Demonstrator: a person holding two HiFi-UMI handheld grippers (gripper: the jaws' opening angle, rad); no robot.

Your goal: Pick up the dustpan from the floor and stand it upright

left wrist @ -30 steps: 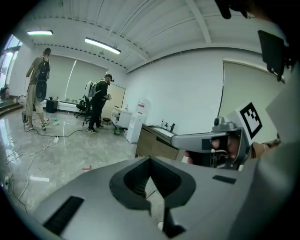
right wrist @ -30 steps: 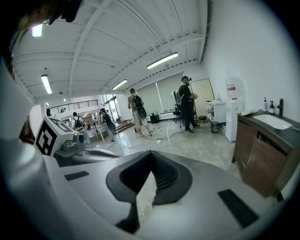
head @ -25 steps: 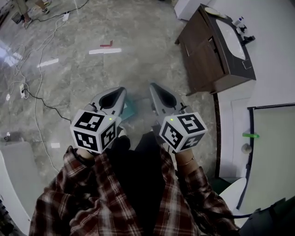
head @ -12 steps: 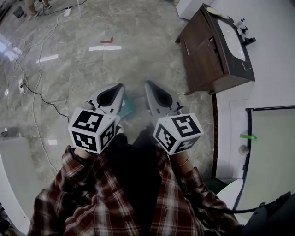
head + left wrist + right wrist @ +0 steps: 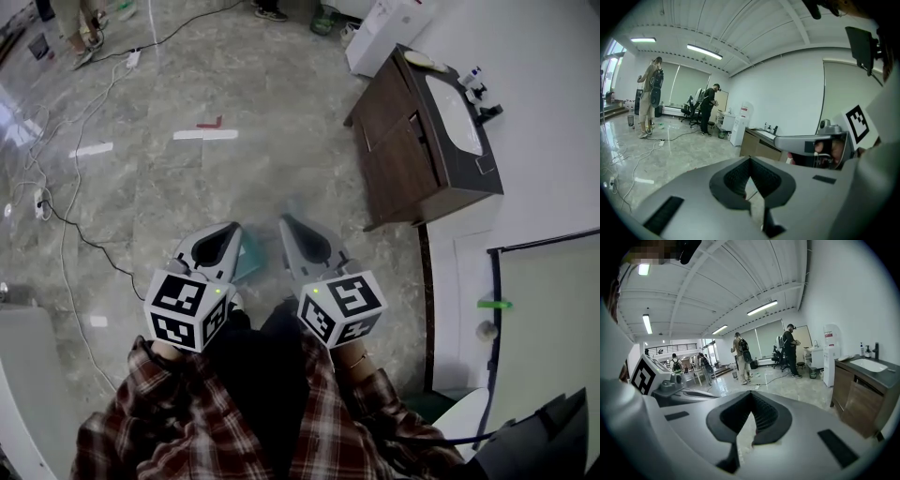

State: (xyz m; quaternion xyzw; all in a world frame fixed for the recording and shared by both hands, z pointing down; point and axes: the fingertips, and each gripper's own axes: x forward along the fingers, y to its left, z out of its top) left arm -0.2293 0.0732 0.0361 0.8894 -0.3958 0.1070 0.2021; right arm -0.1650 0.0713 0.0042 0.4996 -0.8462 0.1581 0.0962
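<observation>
A teal flat piece, apparently the dustpan, lies on the marble floor. It is mostly hidden beneath my left gripper in the head view. That gripper hangs over it with its jaws closed tip to tip and nothing between them. My right gripper is held just beside it, to the right of the teal piece, also shut and empty. Both point forward and slightly down, well above the floor. Neither gripper view shows the dustpan.
A dark wooden vanity with a sink stands at the right, a white unit behind it. Cables trail over the floor at left, near a white tape strip. People stand far off.
The head view has swung to take in more floor ahead, so both grippers sit lower and closer together in the picture. Both stay shut and empty.
</observation>
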